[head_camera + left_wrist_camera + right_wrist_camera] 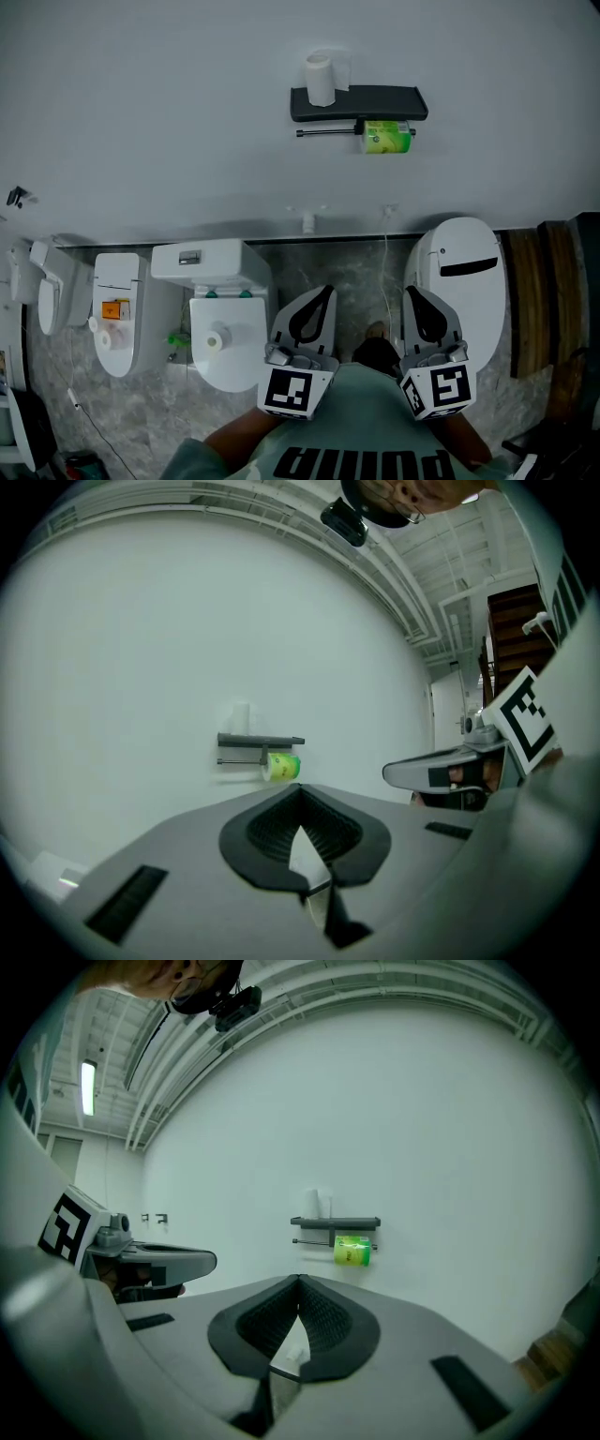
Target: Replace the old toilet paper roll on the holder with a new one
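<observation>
A dark wall holder (358, 101) carries a green-wrapped roll (385, 137) on its bar. A white roll (320, 80) stands upright on the holder's shelf. Both grippers hang low and well short of the wall, pointing toward it. My left gripper (322, 291) is shut and empty. So is my right gripper (412, 292). The left gripper view shows the jaw tips (300, 794) meeting below the green roll (280, 767) and the holder (260, 740). The right gripper's (299, 1283) tips also meet, under the green roll (352, 1250) and the holder (336, 1222).
A white toilet (225, 272) stands at lower left with a loose white roll (217, 339) on its lid. Another fixture with an orange box (115, 309) is further left. A white lidded bin (464, 281) sits at the right, beside wooden boards (534, 300).
</observation>
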Available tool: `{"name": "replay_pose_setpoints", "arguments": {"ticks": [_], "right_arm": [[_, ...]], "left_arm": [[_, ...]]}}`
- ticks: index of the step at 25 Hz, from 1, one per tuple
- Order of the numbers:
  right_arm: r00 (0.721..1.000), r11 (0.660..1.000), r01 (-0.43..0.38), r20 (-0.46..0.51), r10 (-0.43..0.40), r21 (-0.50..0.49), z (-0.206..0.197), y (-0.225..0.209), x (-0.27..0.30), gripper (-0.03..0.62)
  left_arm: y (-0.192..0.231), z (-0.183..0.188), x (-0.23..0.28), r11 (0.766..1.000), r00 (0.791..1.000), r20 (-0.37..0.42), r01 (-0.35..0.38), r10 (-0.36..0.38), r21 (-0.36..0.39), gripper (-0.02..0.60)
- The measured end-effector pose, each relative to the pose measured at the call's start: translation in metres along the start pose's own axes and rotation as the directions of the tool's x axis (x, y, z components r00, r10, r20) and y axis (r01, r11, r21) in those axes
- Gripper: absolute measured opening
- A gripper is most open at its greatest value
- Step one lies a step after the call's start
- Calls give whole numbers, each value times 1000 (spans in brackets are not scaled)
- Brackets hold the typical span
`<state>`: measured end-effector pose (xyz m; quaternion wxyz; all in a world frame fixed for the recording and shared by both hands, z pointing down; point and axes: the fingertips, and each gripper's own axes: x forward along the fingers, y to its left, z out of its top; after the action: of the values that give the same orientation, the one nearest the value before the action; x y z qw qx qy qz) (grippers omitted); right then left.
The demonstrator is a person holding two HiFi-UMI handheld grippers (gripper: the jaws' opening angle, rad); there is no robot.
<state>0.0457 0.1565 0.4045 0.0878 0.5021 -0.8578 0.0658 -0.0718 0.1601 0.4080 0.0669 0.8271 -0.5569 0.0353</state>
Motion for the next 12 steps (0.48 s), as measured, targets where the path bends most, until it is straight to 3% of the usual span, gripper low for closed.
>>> {"name": "replay_pose_setpoints", "arguments": {"ticks": [12], "right_arm": [[999, 999, -29, -37, 30, 37, -37, 1, 13, 8]], "left_arm": [[13, -29, 1, 997, 997, -67, -35, 40, 67, 5]]}}
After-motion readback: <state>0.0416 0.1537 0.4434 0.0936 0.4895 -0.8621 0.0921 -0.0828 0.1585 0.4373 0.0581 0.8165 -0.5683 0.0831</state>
